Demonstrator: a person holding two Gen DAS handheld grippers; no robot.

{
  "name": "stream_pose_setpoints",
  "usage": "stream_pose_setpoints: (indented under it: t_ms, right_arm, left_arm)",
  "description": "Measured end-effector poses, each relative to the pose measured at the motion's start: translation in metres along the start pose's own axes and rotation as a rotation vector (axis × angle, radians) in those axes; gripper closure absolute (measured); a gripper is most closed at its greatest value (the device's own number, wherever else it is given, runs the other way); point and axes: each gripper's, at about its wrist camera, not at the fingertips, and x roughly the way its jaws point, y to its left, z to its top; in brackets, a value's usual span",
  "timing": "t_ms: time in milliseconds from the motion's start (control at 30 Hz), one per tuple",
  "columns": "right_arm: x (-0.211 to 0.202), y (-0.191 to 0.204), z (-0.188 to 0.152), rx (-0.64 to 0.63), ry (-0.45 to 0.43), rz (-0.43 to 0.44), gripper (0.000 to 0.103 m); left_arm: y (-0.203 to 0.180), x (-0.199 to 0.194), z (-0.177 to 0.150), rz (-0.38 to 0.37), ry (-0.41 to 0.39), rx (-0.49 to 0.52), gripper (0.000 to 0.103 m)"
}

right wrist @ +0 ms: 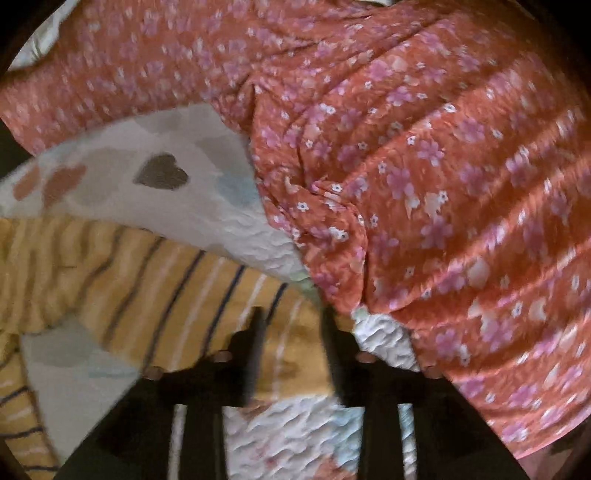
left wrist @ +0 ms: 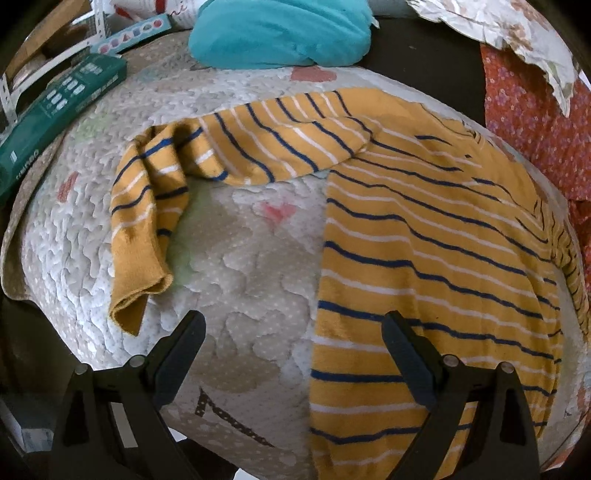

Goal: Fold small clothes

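Quilted mat under striped shirt, teal cloth

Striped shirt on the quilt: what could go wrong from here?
1. The striped shirt has a twisted, bunched sleeve; folding now could trap wrinkles.
2. The right hand-held gripper hovers over a shirt edge right beside the floral dress and might snag it.
3. The left hand-held gripper, open, straddles the shirt's edge and may pinch the quilt.

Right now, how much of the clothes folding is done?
Barely started. The yellow striped shirt lies spread on the quilt, its sleeve out and unfolded. The left gripper is open above its edge; the right gripper is open beside it. The orange floral garment and teal cloth wait unfolded.
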Motion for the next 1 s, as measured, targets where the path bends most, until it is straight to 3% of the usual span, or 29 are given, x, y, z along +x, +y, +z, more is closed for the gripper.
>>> stream_pose_setpoints:
  t_ms: [67, 100, 233, 300, 400, 533, 600, 633, 667, 700, 733, 767, 800, 1000]
  right_arm:
    - [-0.019, 0.003, -0.016, 0.006, 0.001, 0.137, 0.053]
    - [-0.028, 0.009, -0.027, 0.005, 0.022, 0.246, 0.053]
    - [-0.057, 0.045, -0.101, -0.027, 0.162, 0.618, 0.053]
    - [-0.067, 0.066, -0.144, -0.036, 0.233, 0.740, 0.053]
    - [-0.073, 0.085, -0.191, -0.010, 0.307, 0.839, 0.053]
    - [-0.090, 0.092, -0.218, 0.026, 0.270, 0.876, 0.051]
    - [-0.095, 0.102, -0.229, 0.047, 0.310, 0.912, 0.051]
    - [-0.098, 0.107, -0.235, 0.035, 0.307, 0.905, 0.051]
    - [-0.103, 0.111, -0.240, 0.001, 0.274, 0.874, 0.054]
    - [-0.109, 0.118, -0.241, -0.049, 0.242, 0.830, 0.071]
    - [-0.110, 0.123, -0.241, -0.077, 0.235, 0.810, 0.082]
    - [-0.109, 0.124, -0.240, -0.079, 0.247, 0.819, 0.091]
    - [-0.109, 0.123, -0.239, -0.060, 0.264, 0.830, 0.092]
    - [-0.128, 0.104, -0.235, -0.048, 0.266, 0.872, 0.093]
  left_arm:
    - [0.011, 0.003, -0.001, -0.018, 0.024, -0.032, 0.007]
    - [0.015, 0.005, -0.002, -0.025, 0.037, -0.045, 0.007]
    - [0.029, 0.010, -0.013, -0.132, 0.105, -0.100, 0.007]
    - [0.028, 0.012, -0.022, -0.194, 0.143, -0.100, 0.007]
    - [0.015, 0.013, -0.037, -0.206, 0.167, -0.038, 0.007]
    - [-0.009, 0.012, -0.055, -0.218, 0.199, 0.046, 0.007]
    - [-0.023, 0.012, -0.066, -0.171, 0.210, 0.104, 0.009]
    - [-0.031, 0.011, -0.070, -0.151, 0.216, 0.136, 0.015]
    - [-0.036, 0.008, -0.073, -0.145, 0.216, 0.149, 0.028]
    - [-0.039, 0.004, -0.073, -0.153, 0.215, 0.160, 0.050]
    - [-0.042, -0.001, -0.073, -0.147, 0.216, 0.172, 0.061]
    - [-0.043, -0.003, -0.070, -0.154, 0.220, 0.169, 0.089]
    - [-0.040, -0.007, -0.068, -0.179, 0.237, 0.149, 0.095]
    - [-0.007, -0.025, -0.073, -0.222, 0.275, 0.029, 0.096]
